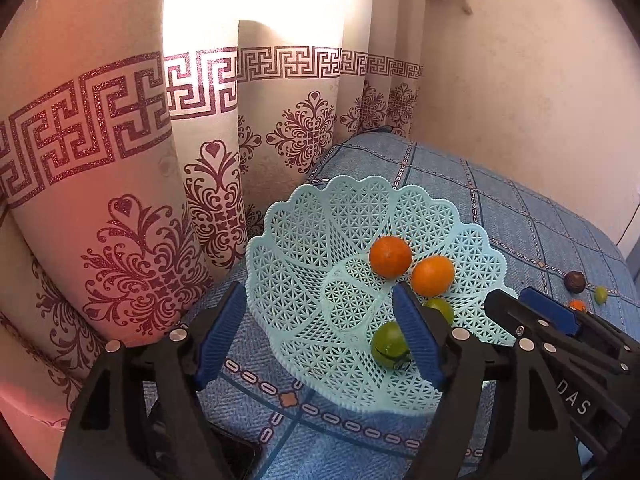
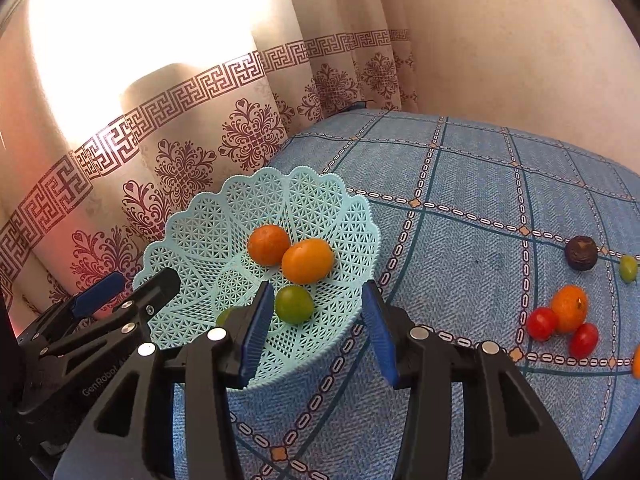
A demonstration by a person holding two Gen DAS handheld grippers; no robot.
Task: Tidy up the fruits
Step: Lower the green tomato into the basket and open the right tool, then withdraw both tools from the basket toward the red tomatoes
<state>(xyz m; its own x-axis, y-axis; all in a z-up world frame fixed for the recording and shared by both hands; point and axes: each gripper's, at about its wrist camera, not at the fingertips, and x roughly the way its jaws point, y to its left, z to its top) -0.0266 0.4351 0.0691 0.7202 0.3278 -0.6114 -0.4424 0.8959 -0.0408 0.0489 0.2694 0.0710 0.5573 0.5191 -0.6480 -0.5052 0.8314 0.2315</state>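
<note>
Already four fruits sit in the pale turquoise lattice basket, which stands on the blue checked cloth near its curtain-side edge: two oranges touching each other toward the far wall of the bowl, a green tomato just in front of them, and a second green fruit low by the near rim. Both grippers hang over that near rim, which probably explains the crowding, since one hand seems to steady or attend the basket while the other delivers. The left gripper has its blue pads spread wide with nothing between them, straddling the basket's near-left wall. The right gripper is likewise wide apart and empty, its left pad inside the bowl beside the green tomato, its right pad outside the rim, as if a fruit was just let go. Well apart, toward the cloth's right edge, wait a dark brown fruit, a small green one, another orange and two red tomatoes touching it; judging by these, sorting is about half done.
</note>
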